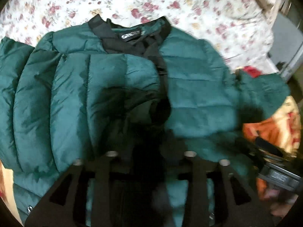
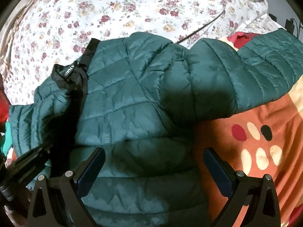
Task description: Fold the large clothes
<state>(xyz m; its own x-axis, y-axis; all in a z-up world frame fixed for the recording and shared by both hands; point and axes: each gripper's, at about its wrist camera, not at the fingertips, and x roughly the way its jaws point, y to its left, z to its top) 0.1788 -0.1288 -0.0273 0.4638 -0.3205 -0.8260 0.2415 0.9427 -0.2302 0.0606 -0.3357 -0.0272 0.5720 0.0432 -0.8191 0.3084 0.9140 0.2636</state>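
Note:
A dark green quilted puffer jacket [image 1: 75, 94] with a black collar [image 1: 132, 32] lies front up on the bed. One sleeve is folded across its chest in the left wrist view. My left gripper [image 1: 149, 132] sits low over the jacket's middle; its fingers look close together in dark blur on the black lining, and I cannot tell if they pinch it. In the right wrist view the jacket [image 2: 132, 94] spreads with its right sleeve [image 2: 246, 71] stretched out to the right. My right gripper [image 2: 153, 157] is open and empty just above the jacket's lower body.
A white floral sheet [image 2: 132, 5] covers the far bed. An orange blanket with coloured ovals [image 2: 255, 141] lies under the right sleeve. Red cloth [image 1: 251, 71] shows at the right. The other gripper shows at the left edge [image 2: 24, 166].

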